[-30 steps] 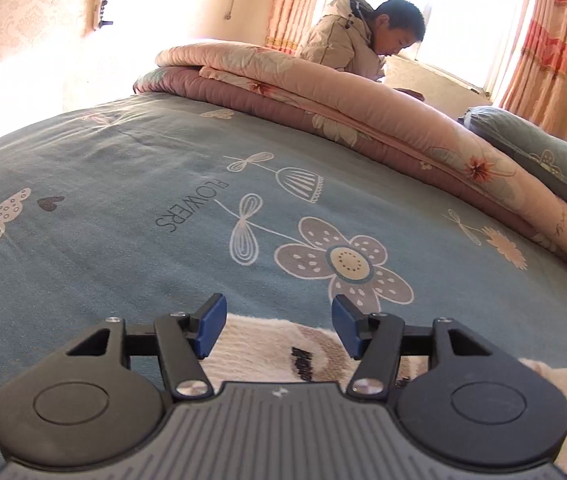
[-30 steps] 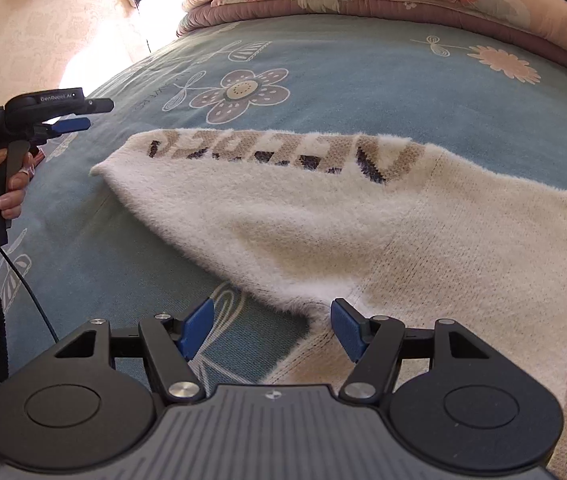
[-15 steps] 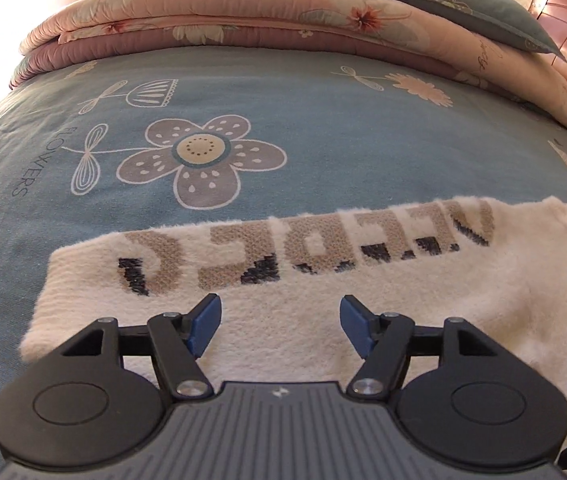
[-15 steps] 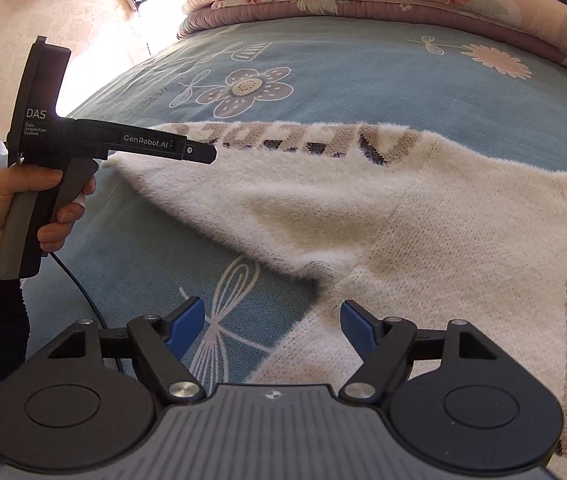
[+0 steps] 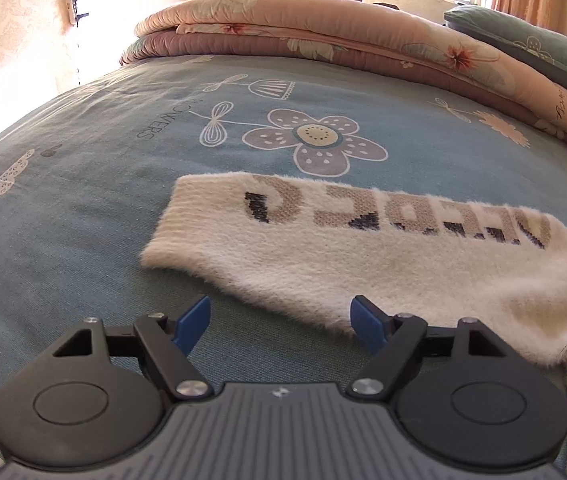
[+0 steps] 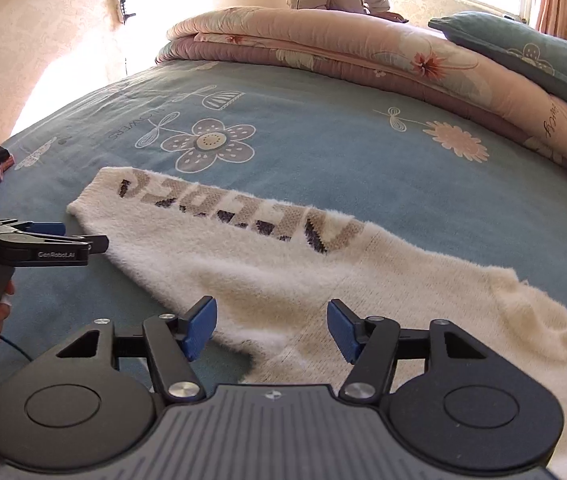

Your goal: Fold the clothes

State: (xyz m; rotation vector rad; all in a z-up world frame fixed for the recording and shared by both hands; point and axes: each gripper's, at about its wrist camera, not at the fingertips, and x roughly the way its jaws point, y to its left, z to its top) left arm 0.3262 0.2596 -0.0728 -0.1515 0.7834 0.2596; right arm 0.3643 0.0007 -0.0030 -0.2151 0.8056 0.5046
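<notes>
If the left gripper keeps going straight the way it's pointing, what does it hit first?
Most likely the near fuzzy edge of the cream sweater sleeve, which lies just ahead of the open left gripper, or the blue bedsheet right before it. Depth is hard to judge.

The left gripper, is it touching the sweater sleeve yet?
Apart. In the left wrist view the left gripper has open fingers over bare blue bedsheet, short of the sweater sleeve edge.
</notes>
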